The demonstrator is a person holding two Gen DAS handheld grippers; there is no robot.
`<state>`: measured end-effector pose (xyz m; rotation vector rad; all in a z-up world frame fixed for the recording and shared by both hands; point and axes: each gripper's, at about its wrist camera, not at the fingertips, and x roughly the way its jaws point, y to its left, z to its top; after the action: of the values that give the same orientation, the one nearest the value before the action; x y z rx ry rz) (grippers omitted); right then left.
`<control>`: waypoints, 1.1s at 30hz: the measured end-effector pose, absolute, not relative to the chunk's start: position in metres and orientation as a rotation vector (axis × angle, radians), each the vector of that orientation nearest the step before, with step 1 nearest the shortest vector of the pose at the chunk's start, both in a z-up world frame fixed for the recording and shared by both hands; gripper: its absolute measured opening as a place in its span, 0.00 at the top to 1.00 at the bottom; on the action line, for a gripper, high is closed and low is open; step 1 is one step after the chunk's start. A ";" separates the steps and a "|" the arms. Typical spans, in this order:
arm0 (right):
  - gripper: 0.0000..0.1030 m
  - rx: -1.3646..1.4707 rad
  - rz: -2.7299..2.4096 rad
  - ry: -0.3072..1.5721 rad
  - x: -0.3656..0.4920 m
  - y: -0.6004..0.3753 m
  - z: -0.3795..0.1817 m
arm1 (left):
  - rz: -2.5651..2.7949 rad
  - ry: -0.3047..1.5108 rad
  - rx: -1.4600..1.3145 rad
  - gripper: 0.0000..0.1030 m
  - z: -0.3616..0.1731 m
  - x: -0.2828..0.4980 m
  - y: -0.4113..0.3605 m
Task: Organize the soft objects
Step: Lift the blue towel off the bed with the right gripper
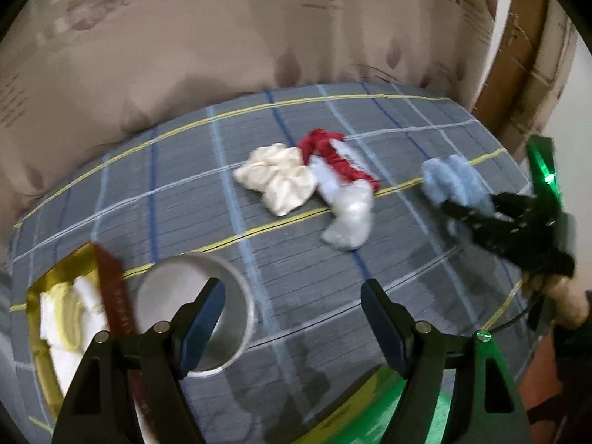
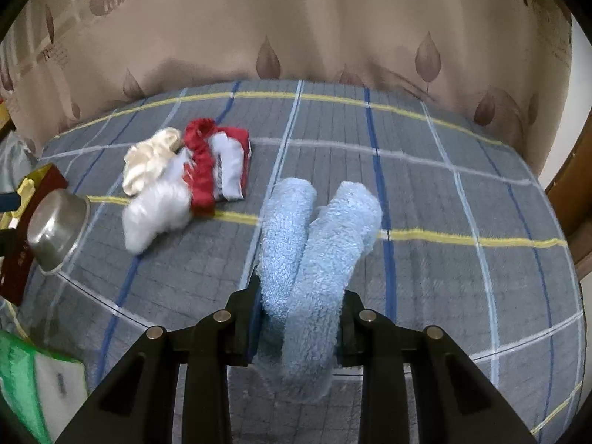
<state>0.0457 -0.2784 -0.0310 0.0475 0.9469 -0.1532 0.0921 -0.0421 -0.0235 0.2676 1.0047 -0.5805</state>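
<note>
My right gripper [image 2: 299, 327] is clamped on the blue sock [image 2: 314, 244], lower middle; my left gripper [image 1: 292, 327] gapes wide, empty, over the bowl [image 1: 236, 318].

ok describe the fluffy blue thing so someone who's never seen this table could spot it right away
On the grey plaid tablecloth, look to the right of the heap of cream, red and white fabrics. There the right gripper is clamped on a light blue fuzzy cloth, bent into two thick lobes that fan out from the jaws. It is the only blue, terry-like piece, and it sits apart from the heap.
</note>
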 end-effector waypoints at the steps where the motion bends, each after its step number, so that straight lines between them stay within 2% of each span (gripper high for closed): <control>1: 0.74 0.055 -0.155 0.951 0.046 -0.279 -0.036 | -0.587 1.009 0.270 0.24 -0.024 0.093 -0.047; 7: 0.72 0.173 -0.156 0.925 0.052 -0.288 -0.060 | -0.622 1.037 0.306 0.24 -0.033 0.099 -0.073; 20: 0.69 0.125 -0.167 0.897 0.051 -0.283 -0.064 | -0.733 1.181 0.387 0.24 -0.061 0.122 -0.133; 25: 0.66 0.113 -0.166 0.900 0.054 -0.282 -0.064 | -0.730 1.237 0.355 0.24 -0.070 0.141 -0.147; 33: 0.66 0.112 -0.164 0.899 0.051 -0.282 -0.064 | -0.682 1.313 0.287 0.24 -0.092 0.168 -0.154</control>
<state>0.0508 -0.2817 -0.0643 0.1125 0.8990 -0.1636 0.1677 -0.1535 -0.0918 0.2869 1.3130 -0.6819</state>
